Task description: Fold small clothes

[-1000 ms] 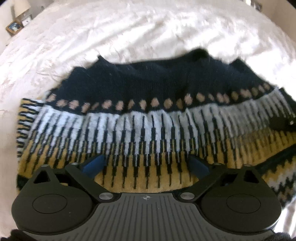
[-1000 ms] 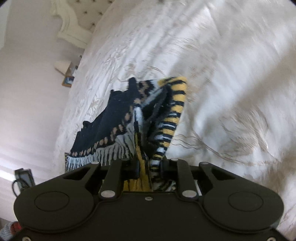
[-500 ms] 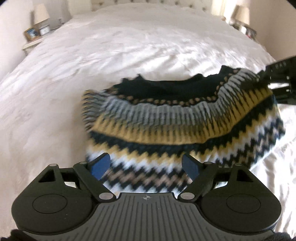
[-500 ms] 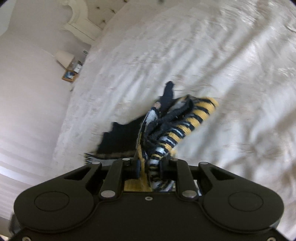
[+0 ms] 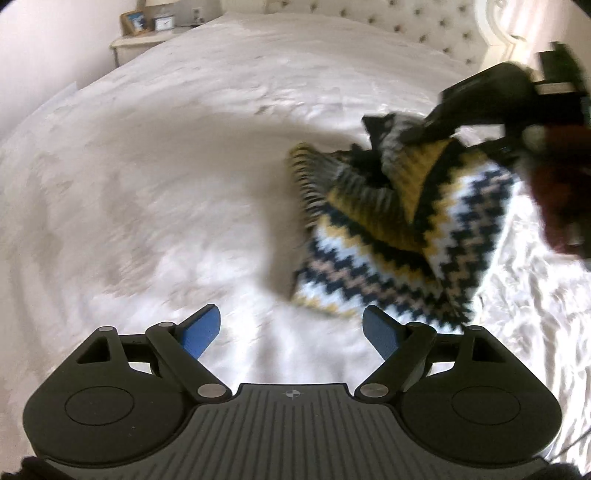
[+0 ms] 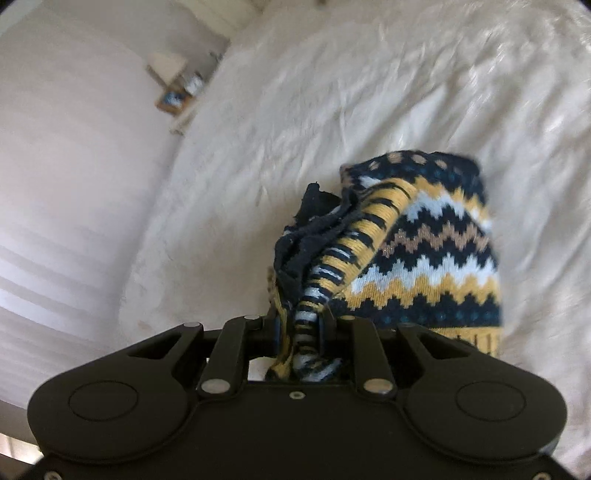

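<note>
A small knitted sweater (image 5: pixel 399 236), navy with yellow, white and tan zigzag bands, hangs bunched above the white bed (image 5: pixel 166 177). My right gripper (image 6: pixel 297 334) is shut on a fold of the sweater (image 6: pixel 424 258) and holds it up; it also shows in the left wrist view (image 5: pixel 480 103) at the upper right. My left gripper (image 5: pixel 291 332) is open and empty, its blue pads (image 5: pixel 201 330) wide apart, low over the bedspread to the left of the sweater.
A tufted headboard (image 5: pixel 424 26) is at the far end of the bed. A bedside table (image 5: pixel 147 33) with a picture frame and clock stands at the far left; it shows blurred in the right wrist view (image 6: pixel 177 92).
My right gripper has lifted the sweater off the bed and to the right, so it now hangs bunched. My left gripper has come away from it, still open.
</note>
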### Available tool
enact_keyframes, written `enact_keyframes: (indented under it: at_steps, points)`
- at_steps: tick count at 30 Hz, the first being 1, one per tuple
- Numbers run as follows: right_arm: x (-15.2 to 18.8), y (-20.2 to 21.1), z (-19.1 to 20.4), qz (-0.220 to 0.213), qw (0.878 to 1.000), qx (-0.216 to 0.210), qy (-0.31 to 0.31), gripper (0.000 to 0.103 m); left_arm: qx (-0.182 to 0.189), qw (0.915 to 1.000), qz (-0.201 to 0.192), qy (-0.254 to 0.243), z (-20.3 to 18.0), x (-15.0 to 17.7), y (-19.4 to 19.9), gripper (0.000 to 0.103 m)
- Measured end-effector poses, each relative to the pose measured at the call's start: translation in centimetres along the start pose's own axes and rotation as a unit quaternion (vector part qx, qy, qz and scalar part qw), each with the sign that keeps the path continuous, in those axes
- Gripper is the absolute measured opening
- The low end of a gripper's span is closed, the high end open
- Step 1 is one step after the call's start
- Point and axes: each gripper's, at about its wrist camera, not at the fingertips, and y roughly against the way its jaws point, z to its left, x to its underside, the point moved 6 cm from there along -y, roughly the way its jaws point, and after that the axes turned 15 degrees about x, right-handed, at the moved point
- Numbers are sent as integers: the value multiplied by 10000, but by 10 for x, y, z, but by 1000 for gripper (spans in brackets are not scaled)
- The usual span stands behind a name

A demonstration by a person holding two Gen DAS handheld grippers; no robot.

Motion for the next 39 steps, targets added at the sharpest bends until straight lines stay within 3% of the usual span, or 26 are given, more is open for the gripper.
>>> enact_keyframes:
  at_steps: [7,9,12,17,21,24,33,39]
  points:
    - [25,-48,26,89,9974,621,356,28,-90,9998,-17,170,32,8,18,84]
    - [28,-49,33,82,9971,646,398,34,-79,9998,16,191,38,10,18,84]
    - [26,-47,35,121,9977,516,417,47,-39,9998,51,199,43,11,21,84]
    - [22,-16,39,-69,9991,-300,299,48,106,9999,20,115,39,4,18,84]
    - [12,14,27,-376,9982,-394,249,50,278,9996,-46,-64,26,-10,14,84]
    - [8,32,8,-615,9977,-117,256,59,417,9987,-211,-214,12,-29,14,84]
    - [29,47,-44,-628,9883,1225,651,60,706,9922,-588,-840,-34,-96,-5,84]
    - [50,29,-55,-389,9819,1660,830,60,722,9869,-205,-1429,-64,-107,-50,85]
